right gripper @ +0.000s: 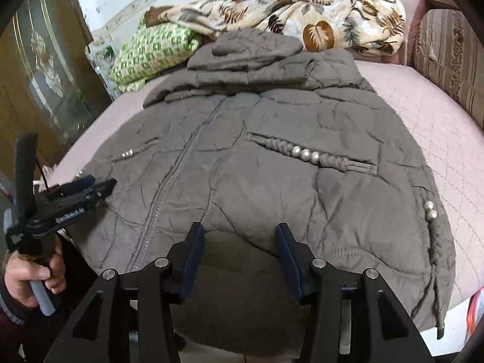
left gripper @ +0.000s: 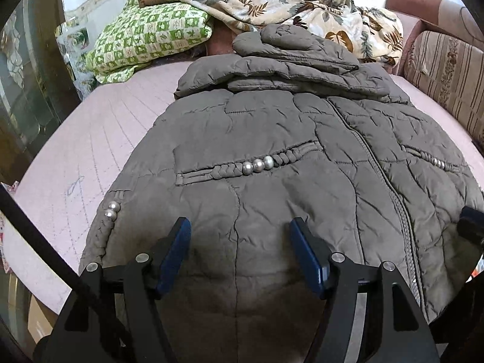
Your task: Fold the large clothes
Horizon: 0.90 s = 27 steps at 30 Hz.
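A pink quilted bed (left gripper: pixel 99 139) fills the room between a wooden cabinet (right gripper: pixel 45 69) and a striped sofa (left gripper: pixel 447 75). Both sets of jaws are held spread wide with nothing gripped: the left gripper (left gripper: pixel 240 236) and the right gripper (right gripper: pixel 240 239) are poised over the hem of a grey padded jacket (left gripper: pixel 272 157), which is laid flat, front up. A green checked pillow (left gripper: pixel 145 36) and a leaf-print blanket (left gripper: pixel 302 9) are piled beyond its hood.
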Available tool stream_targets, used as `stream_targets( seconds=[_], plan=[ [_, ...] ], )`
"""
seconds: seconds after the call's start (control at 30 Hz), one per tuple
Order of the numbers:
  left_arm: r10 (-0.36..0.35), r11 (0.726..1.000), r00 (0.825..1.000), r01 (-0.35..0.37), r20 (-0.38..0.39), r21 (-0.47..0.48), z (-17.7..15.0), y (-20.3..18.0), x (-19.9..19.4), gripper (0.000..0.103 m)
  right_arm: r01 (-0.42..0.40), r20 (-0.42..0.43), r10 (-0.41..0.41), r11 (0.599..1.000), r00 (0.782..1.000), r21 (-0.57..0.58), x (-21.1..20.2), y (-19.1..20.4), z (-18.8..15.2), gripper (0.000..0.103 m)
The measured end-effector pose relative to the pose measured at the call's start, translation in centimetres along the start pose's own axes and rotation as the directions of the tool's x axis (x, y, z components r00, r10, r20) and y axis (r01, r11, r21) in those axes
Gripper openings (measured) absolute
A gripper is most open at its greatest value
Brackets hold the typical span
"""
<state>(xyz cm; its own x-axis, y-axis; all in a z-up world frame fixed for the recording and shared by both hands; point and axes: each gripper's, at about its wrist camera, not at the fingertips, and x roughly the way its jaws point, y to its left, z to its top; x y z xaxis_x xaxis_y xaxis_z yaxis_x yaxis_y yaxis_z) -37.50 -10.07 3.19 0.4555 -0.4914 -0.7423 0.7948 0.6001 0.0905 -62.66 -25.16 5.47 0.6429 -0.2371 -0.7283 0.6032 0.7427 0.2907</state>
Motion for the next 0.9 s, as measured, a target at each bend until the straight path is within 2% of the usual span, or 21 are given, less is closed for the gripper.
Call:
stream_targets(
  seconds=[0.07,0.2,0.3,0.37,0.47,0.9],
  plan=[
    [0.016,1.0,1.0,-0.016,-0.002,0.005,-0.4,-0.1,-0.2,0.067,-0.005,0.011,0.005,1.0,1.0,0.007,-0.4,-0.3,0.0,0.054],
    [0.048,0.998,0.999,-0.048,-0.009,0.034,-1.3,-0.2,-0.2,0.074,0.007,-0.028,-0.006,1.0,1.0,0.03,0.5,-1.0,-0.3,0.055],
    [0.068,0.997,0.997,-0.069,0.027,0.017,-2.4,0.1,0.1,0.083,0.004,-0.046,-0.003,0.999,0.999,0.032,1.4,-0.9,-0.3,0.066],
    [0.065,0.998,0.996,-0.065,0.062,-0.004,-3.0,0.3,0.3,0.085,0.006,-0.053,-0.006,1.0,0.999,0.007,1.7,-0.4,-0.4,0.078],
    [0.056,0.998,0.996,-0.056,0.063,-0.009,-3.0,0.7,0.4,0.09,0.027,-0.051,-0.03,0.998,0.998,-0.061,2.2,0.6,-1.1,0.086],
    [0.043,0.998,0.996,-0.041,0.077,-0.038,-3.3,1.3,0.7,0.097,0.003,-0.026,-0.006,0.995,1.0,-0.095,3.0,0.9,-1.7,0.1]
  ],
)
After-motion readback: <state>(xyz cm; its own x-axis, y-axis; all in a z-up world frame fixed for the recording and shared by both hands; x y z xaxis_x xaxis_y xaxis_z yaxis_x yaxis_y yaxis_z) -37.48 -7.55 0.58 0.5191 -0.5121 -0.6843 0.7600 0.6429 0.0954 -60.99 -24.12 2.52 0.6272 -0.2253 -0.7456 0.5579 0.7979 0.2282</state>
